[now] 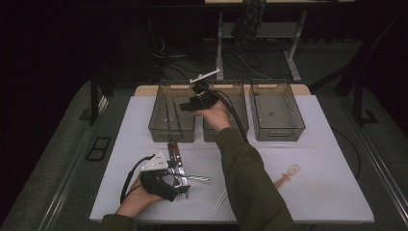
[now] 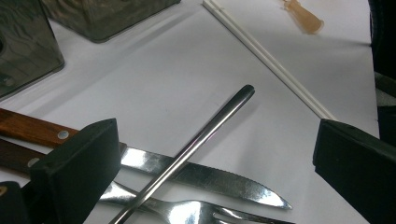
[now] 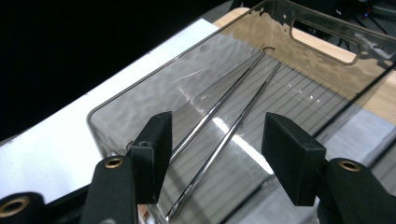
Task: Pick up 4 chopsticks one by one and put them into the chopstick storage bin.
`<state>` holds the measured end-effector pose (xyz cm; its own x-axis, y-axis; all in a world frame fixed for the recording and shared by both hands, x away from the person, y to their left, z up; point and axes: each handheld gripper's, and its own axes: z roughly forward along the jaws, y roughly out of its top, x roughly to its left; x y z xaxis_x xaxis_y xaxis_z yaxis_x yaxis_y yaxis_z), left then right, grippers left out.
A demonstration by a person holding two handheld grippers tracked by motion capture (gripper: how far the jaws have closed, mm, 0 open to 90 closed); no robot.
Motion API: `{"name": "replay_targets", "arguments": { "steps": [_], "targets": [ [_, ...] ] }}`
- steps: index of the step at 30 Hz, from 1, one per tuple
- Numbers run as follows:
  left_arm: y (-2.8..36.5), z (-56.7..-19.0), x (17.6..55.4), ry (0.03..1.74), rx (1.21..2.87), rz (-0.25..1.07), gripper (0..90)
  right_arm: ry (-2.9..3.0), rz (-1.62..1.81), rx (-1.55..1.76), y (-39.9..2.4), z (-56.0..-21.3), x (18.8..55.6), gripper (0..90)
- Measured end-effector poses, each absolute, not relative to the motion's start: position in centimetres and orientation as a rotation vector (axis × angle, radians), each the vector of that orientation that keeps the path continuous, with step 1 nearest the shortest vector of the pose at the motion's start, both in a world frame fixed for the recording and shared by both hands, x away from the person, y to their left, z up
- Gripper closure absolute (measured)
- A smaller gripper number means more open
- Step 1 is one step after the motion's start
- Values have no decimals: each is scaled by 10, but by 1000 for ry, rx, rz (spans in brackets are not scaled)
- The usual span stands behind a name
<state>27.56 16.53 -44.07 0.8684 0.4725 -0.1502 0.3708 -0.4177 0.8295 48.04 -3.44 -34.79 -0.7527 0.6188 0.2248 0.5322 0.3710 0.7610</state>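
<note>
My right hand-held gripper hangs wide and empty over the left bin at eleven o'clock, two metal chopsticks lying inside. My left hand-held gripper, also wide, straddles a third chopstick crossing a knife and fork at seven o'clock; closing could snag them.

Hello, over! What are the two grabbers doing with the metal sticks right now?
Right gripper open above left bin, two metal chopsticks inside. Left gripper open over third chopstick, crossing knife and fork.
</note>
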Motion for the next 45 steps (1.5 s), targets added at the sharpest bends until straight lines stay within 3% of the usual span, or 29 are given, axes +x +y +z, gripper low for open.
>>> {"name": "replay_targets", "arguments": {
  "steps": [8,25,38,45],
  "targets": [
    [165,-440,275,617,2050,134,0,2501,1360,976,-69,-350,458,326],
    [165,-441,276,630,2063,142,1,2464,1444,946,-138,-361,415,299],
    [164,-441,275,638,2071,138,10,2454,1465,917,-184,-374,377,307],
    [165,-442,275,643,2075,140,11,2474,1479,941,-209,-382,355,403]
  ]
}}
